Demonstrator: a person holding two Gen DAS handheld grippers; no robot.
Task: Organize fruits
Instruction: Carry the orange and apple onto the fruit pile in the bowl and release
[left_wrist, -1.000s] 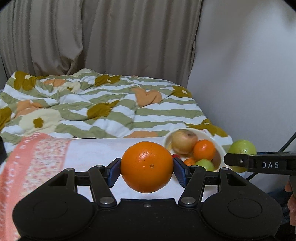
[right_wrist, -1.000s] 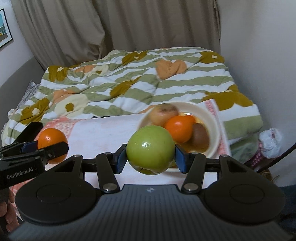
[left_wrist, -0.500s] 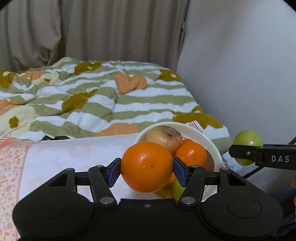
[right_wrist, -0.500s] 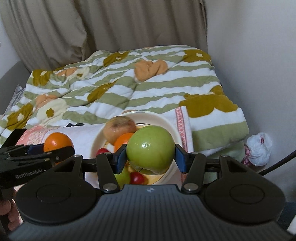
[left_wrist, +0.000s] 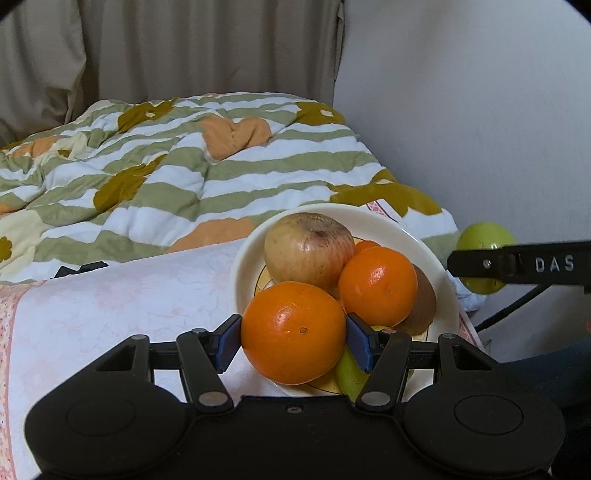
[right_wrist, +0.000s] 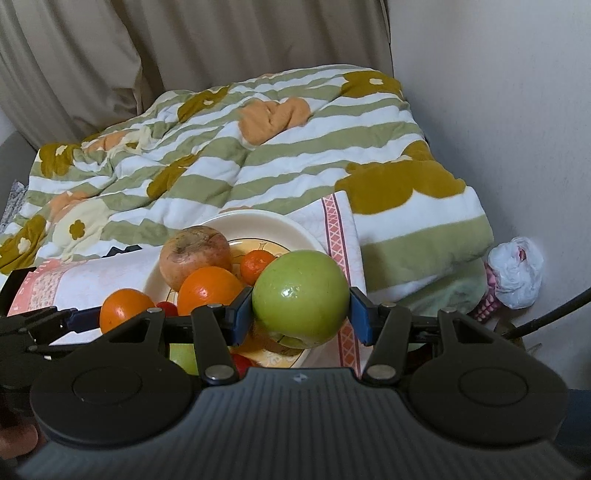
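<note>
Fruits piling up in bowl (left_wrist: 424, 236) on bed: several in already. Left gripper (left_wrist: 293, 343) fingers squeezing orange (left_wrist: 293, 332), right gripper (right_wrist: 301, 314) fingers squeezing green apple (right_wrist: 301, 295), both hanging over bowl, not yet dropped.

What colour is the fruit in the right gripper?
Green apple; the right wrist view shows it best.

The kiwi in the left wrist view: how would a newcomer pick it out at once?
Find the cream bowl on the pale cloth before the striped quilt. At its right inner wall, partly hidden behind an orange, lies the kiwi: the one dull brown fruit among glossy orange and green ones.
</note>
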